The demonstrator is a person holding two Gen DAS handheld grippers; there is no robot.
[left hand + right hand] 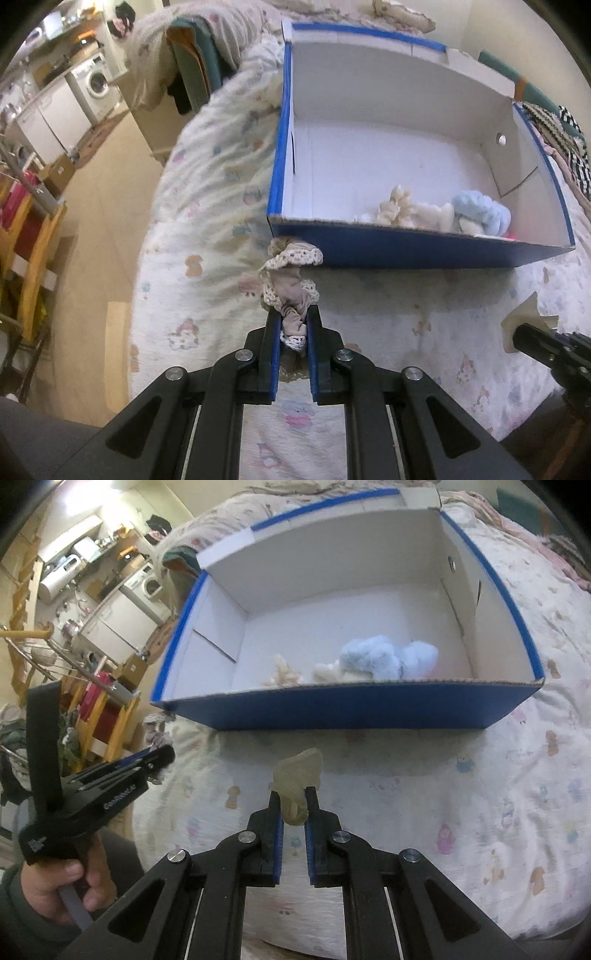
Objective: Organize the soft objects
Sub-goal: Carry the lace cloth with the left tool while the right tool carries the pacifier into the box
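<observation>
Left tool (293,325): closed narrow on a beige scrunchie with crochet lace trim (290,284), which hangs forward, just short of the box's near left corner
Right tool (294,806): closed narrow on a pale olive soft piece (297,775), held above the bed (480,794), near the box front
Box (351,709): blue outside, white inside, open-topped, resting on the bed; a blue fluffy item (384,659) and cream soft items (284,672) lie against its near wall
Step in hand: likely carrying both pieces to the box
Doing it well: lift each tool clear over the near wall before opening, or the dangling scrunchie may catch on the rim; aim for the bare floor to the left of the pile; release one at a time
</observation>
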